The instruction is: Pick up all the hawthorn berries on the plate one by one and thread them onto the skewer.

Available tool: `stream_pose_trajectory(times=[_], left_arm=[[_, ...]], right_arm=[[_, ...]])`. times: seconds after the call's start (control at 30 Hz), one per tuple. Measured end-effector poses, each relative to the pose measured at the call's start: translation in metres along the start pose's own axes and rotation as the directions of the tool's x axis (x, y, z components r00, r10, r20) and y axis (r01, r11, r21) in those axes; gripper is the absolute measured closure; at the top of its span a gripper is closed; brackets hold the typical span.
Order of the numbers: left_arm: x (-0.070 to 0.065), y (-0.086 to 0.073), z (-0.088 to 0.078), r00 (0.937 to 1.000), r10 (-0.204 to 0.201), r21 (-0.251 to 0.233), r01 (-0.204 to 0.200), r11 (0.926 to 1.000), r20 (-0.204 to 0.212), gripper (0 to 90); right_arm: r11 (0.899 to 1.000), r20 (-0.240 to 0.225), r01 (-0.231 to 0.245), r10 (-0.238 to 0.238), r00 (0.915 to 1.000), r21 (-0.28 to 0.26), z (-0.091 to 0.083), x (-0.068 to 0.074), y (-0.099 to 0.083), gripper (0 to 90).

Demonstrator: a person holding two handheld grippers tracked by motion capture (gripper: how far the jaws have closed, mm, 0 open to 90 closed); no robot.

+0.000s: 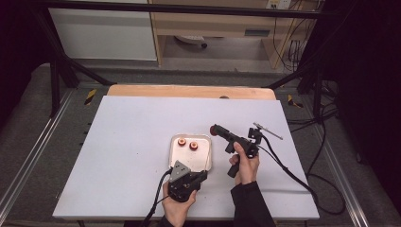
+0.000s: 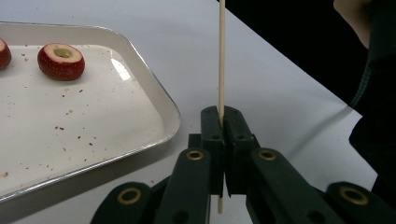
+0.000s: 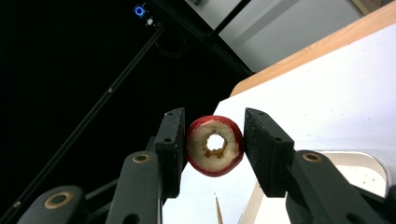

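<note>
writing: none legible | left hand-held gripper (image 2: 222, 122): clamps skewer (image 2: 221, 56)

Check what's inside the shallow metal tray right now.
Two red cored fruit slices lie at the far end of the shallow metal tray, plus reddish crumbs. The left gripper covers its near right corner, so that part is hidden.
</note>
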State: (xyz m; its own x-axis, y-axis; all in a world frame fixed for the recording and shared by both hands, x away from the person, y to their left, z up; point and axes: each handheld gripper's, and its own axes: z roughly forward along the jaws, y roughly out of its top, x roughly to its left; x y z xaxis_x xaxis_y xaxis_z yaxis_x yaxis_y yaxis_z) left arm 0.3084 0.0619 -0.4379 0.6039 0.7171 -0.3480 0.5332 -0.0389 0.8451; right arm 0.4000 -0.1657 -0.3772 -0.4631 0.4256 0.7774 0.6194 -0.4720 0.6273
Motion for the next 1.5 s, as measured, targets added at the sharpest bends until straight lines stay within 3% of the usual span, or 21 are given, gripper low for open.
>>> stream_pose_trajectory(times=[0.53,1.03,1.3,1.5], left_arm=[[0.001,0.004,0.002,0.9994,-0.032,0.003,0.032,0.9995,0.013,88.2],[0.002,0.003,0.003,0.9991,-0.040,0.001,0.040,0.9992,0.017,88.2],[0.002,0.005,0.003,0.9943,-0.098,-0.019,0.098,0.9950,0.044,88.2],[0.005,0.009,0.002,0.9924,-0.119,-0.026,0.120,0.9924,0.029,88.2]], right_arm=[[0.997,-0.003,0.079,-0.079,0.9969,0.015,0.002,-0.001,-0.007,59.8],[0.997,-0.013,0.078,-0.077,0.9969,0.019,0.003,-0.002,-0.008,59.9],[0.995,-0.016,0.095,-0.094,0.9954,0.034,0.005,-0.003,-0.013,59.9],[0.990,-0.016,0.124,-0.123,0.9923,0.065,0.007,-0.005,-0.021,59.9]])
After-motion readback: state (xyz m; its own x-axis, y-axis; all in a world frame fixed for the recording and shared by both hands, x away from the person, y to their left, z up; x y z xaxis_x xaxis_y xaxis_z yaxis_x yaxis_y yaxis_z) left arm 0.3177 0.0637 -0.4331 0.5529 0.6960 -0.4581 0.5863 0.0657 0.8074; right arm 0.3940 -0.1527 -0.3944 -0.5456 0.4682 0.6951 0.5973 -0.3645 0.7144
